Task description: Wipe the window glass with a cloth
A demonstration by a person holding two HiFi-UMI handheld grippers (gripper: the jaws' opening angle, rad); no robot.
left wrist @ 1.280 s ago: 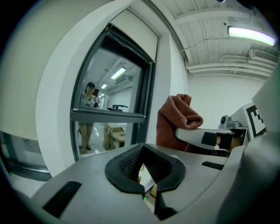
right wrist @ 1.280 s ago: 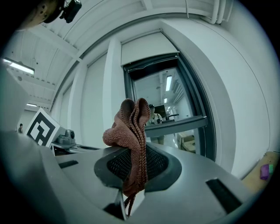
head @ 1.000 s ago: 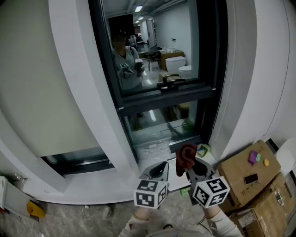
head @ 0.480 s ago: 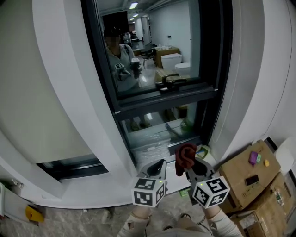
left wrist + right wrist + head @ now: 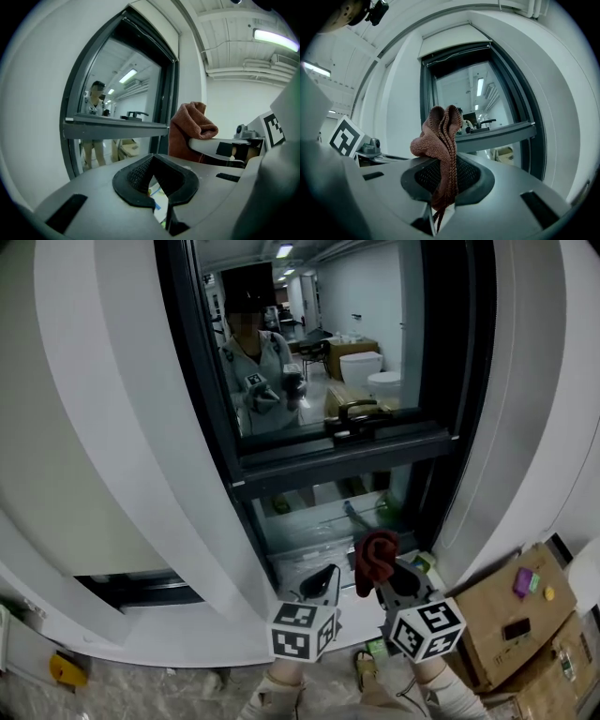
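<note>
Two-handed, hovering below the window glass — clamping the rust-red cloth upright in the right gripper, holding the left gripper alongside with jaws together, empty, both short of the glass.

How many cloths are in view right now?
1. The reddish-brown cloth is clamped in the right gripper, sticking up from it. No other shows; the cardboard boxes could hide one.
</note>
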